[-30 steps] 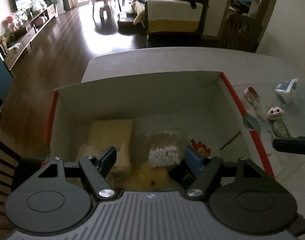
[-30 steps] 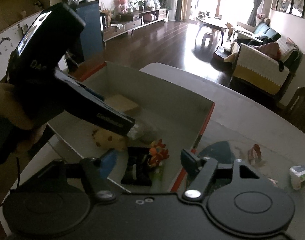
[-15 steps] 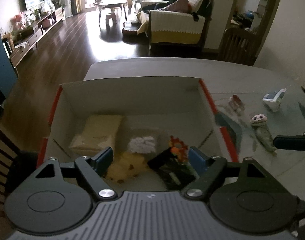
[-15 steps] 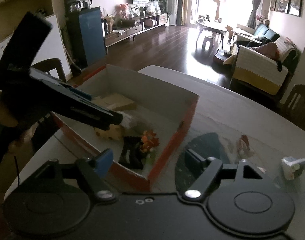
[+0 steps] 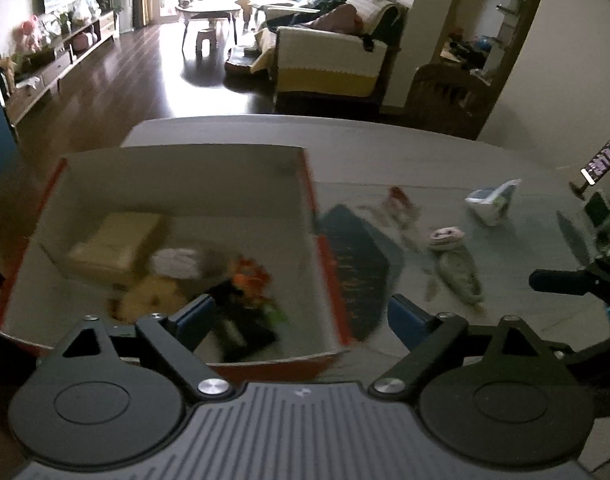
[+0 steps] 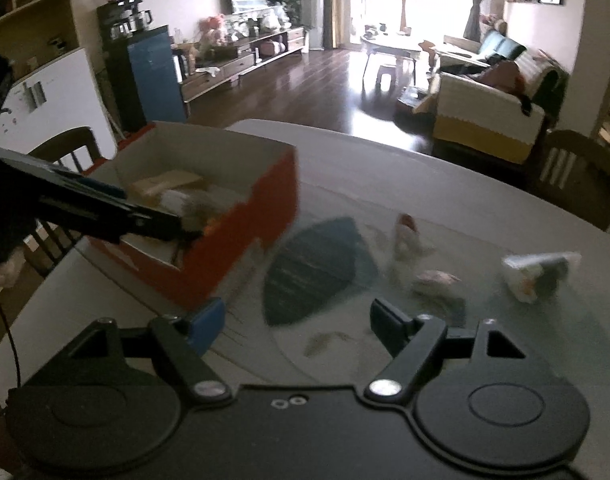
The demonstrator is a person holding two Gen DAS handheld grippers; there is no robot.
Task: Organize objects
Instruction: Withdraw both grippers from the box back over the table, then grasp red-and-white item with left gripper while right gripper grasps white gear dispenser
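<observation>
A: Status? Both views are smeared.

B: Left gripper (image 5: 299,314) has its fingers apart, holding nothing, low over the near edge of the box (image 5: 310,208). Right gripper (image 6: 295,322) is also spread and empty, over the tabletop (image 6: 445,184).

A: What's in the box?

B: Tan block (image 5: 113,240), something white, a yellow lump, an orange toy (image 5: 249,276) on a dark item. Too blurred for more detail.

A: What's left outside?

B: Three loose things right of the box: a small red-and-white piece (image 5: 399,200), a pink-headed soft toy (image 5: 453,256) and a white-and-blue packet (image 5: 493,204). All well apart.

A: Which one next?

B: My guess is the soft toy, nearest both grippers. Use the right one, come straight down, pinch across the narrow body, not the head. It looks limp, so lift clear of the red wall before moving across.
</observation>
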